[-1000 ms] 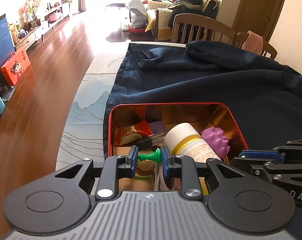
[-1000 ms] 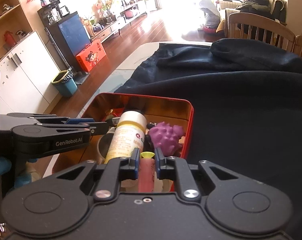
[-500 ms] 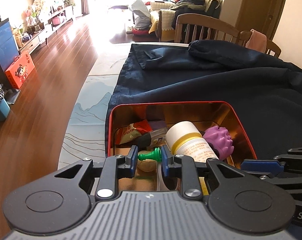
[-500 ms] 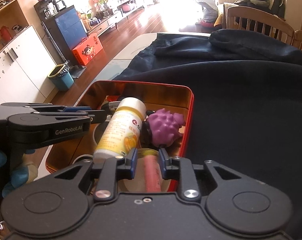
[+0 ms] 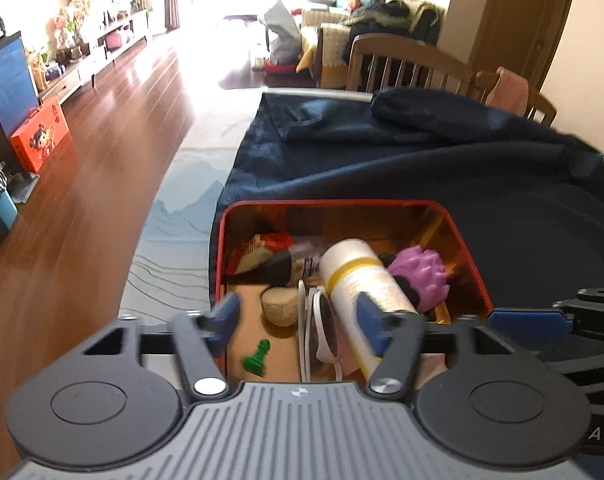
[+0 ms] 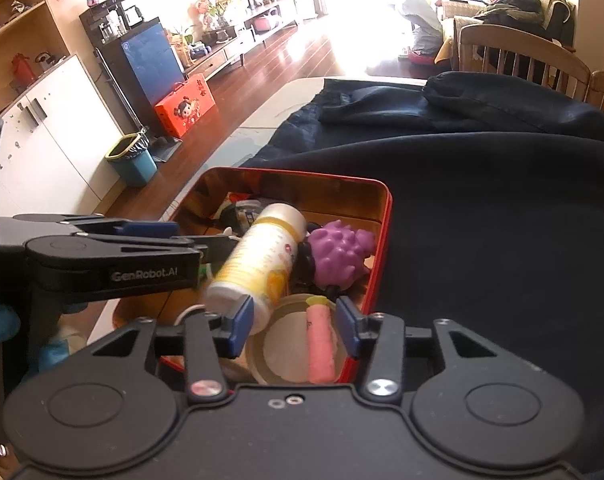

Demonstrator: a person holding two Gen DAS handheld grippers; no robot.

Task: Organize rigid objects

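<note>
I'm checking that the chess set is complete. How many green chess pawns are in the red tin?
1. A green chess pawn lies on the floor of the red tin, near its left front corner, beside the white sunglasses. Clutter may hide others.

Blown-out window glare ahead; fisheye-bent edges; slight blur.

L hand-held gripper [image 5: 297, 316] & R hand-held gripper [image 6: 291, 322] angled down, jaws just opened, nothing gripped.

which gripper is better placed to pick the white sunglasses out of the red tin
Left, probably. The white sunglasses lie between the open fingers of the left gripper. The right gripper hangs open over the pink stick at the other side of the red tin.
</note>
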